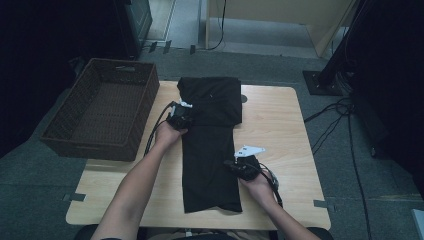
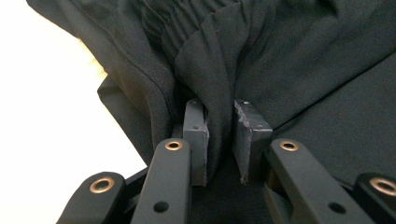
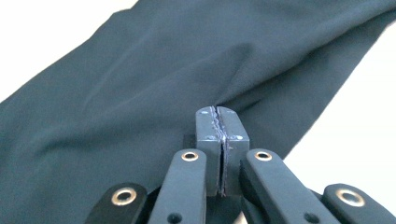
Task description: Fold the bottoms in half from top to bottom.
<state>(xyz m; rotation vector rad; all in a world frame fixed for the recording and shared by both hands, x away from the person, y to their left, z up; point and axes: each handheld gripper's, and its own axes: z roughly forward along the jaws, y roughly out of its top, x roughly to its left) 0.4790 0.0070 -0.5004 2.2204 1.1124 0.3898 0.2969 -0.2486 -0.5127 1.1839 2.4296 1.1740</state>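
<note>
Black garment [image 1: 210, 145]: left gripper [image 2: 219, 140] jaws clamp a gathered fold; right gripper [image 3: 222, 140] jaws pinch its edge.

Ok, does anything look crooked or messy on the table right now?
Mostly tidy. The black garment lies long and flat, but its far end hangs past the table edge, and cloth bunches up between the left gripper fingers.

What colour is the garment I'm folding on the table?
Plain black, no pattern: the garment lies along the light wooden table. The high view shows it best.

Black garment [image 1: 210, 150] folded lengthwise, flat on table.
</note>
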